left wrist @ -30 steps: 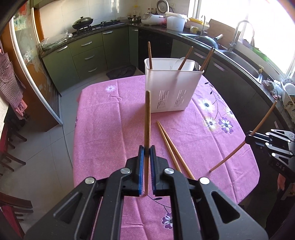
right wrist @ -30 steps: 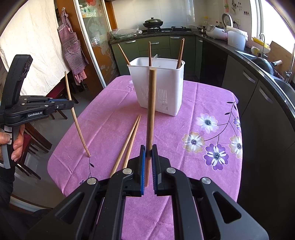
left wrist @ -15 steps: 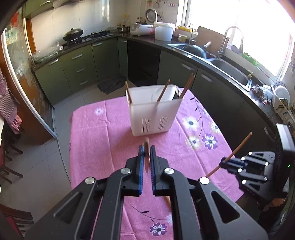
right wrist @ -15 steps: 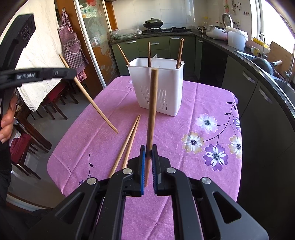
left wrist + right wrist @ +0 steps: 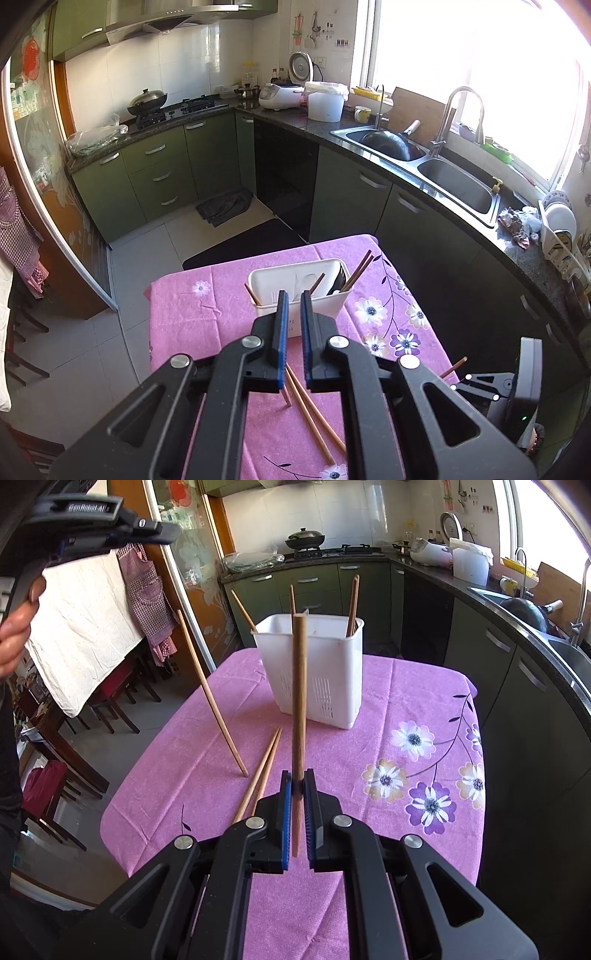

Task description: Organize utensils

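Left tool (image 5: 291,295), raised higher than before above the holder (image 5: 299,284), clamps a chopstick (image 5: 210,694); right tool (image 5: 297,775) unmoved, clamping another chopstick (image 5: 298,701).

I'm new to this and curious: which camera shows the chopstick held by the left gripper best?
The right wrist view: the left gripper's chopstick shows almost whole, slanting down over the tablecloth. The left wrist view shows only its lower tip under the fingers.

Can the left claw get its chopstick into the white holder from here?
Probably yes. The left claw holds its chopstick above the holder, whose open top has room between the chopsticks already inside.
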The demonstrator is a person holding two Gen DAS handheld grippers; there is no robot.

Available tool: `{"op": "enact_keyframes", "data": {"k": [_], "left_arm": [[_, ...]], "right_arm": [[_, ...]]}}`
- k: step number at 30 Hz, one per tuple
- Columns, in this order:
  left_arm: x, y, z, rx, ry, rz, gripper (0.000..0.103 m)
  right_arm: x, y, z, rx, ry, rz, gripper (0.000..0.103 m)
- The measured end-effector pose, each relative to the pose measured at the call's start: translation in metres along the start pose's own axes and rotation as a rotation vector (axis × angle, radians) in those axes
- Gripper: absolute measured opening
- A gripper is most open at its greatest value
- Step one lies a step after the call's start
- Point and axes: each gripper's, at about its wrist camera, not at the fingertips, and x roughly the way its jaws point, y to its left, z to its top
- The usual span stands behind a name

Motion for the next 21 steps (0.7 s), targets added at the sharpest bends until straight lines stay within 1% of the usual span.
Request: {"op": "enact_keyframes", "data": {"k": [3,7,9,11,12,14,16,18,19,21], "left_arm": [[-0.002,0.011,-0.014,-0.007,0.008,0.013,0.007],[0.004,0.032,-0.044,-0.023,0.056,0.012,0.007],[0.01,0.046,-0.062,-0.039,0.092,0.014,0.007],[0.019,0.062,-0.079,-0.064,0.143,0.014,0.007],[0.024,0.07,-0.086,-0.078,0.167,0.01,0.007],[0.035,0.087,-0.098,-0.115,0.205,0.005,0.007],[0.046,0.103,-0.104,-0.148,0.229,0.013,0.007],[0.059,0.115,-0.109,-0.173,0.252,0.035,0.007],[0.068,0.12,-0.11,-0.186,0.27,0.034,0.007],[0.086,0.126,-0.111,-0.208,0.306,0.036,0.007]], "right_arm": [[-0.027,0.004,0.037,0.002,-0.124,0.012,0.007],[-0.062,0.011,0.093,0.012,-0.306,0.02,0.007],[-0.069,0.01,0.118,0.027,-0.381,-0.008,0.007],[-0.065,0.006,0.142,0.042,-0.419,-0.049,0.007],[-0.059,0.003,0.153,0.054,-0.42,-0.059,0.007],[-0.039,-0.003,0.17,0.068,-0.395,-0.086,0.007],[-0.011,-0.008,0.183,0.07,-0.343,-0.125,0.007],[0.02,-0.013,0.187,0.071,-0.277,-0.143,0.007],[0.033,-0.013,0.187,0.069,-0.251,-0.145,0.007],[0.055,-0.015,0.184,0.07,-0.218,-0.14,0.007]]}}
